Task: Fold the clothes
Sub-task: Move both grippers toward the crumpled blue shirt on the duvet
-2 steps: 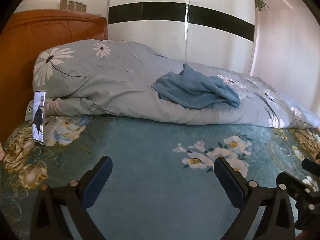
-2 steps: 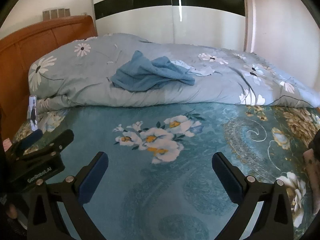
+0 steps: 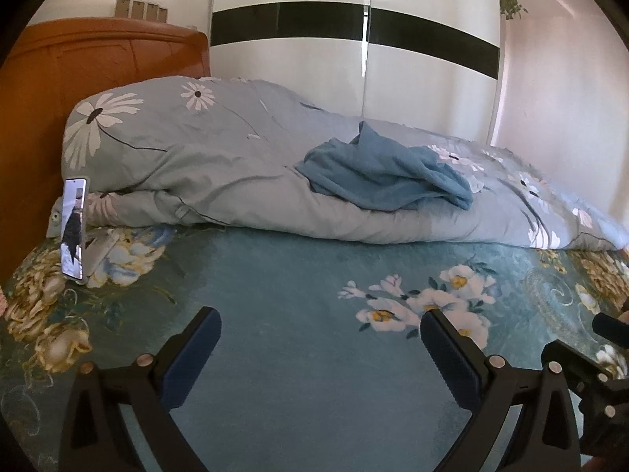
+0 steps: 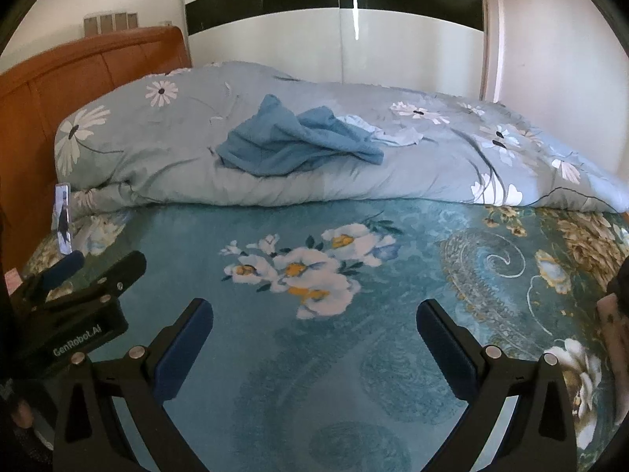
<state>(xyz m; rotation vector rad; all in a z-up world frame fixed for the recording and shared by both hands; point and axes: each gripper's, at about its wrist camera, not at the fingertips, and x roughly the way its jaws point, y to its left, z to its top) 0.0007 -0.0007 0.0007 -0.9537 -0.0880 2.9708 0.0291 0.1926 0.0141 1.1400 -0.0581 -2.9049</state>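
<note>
Behind the bed [image 3: 295, 354] stand a white wardrobe with a black band and a wooden headboard, and along the far side of the bed lies a rolled grey flowered duvet [image 3: 220, 181]. On top of that duvet, crumpled and not folded, sits the blue garment [image 3: 385, 181], its long axis running left to right across both views. It lies straight ahead of and above both pairs of tongs, well apart from them across the bare flowered sheet. The left tongs [image 3: 320, 338] see it slightly to their right; the right tongs [image 4: 314, 328] see it slightly to their left [image 4: 298, 145], so it lies roughly between the two, neither clearly nearer. Both pairs are spread wide and grasp nothing, low over the sheet.
</note>
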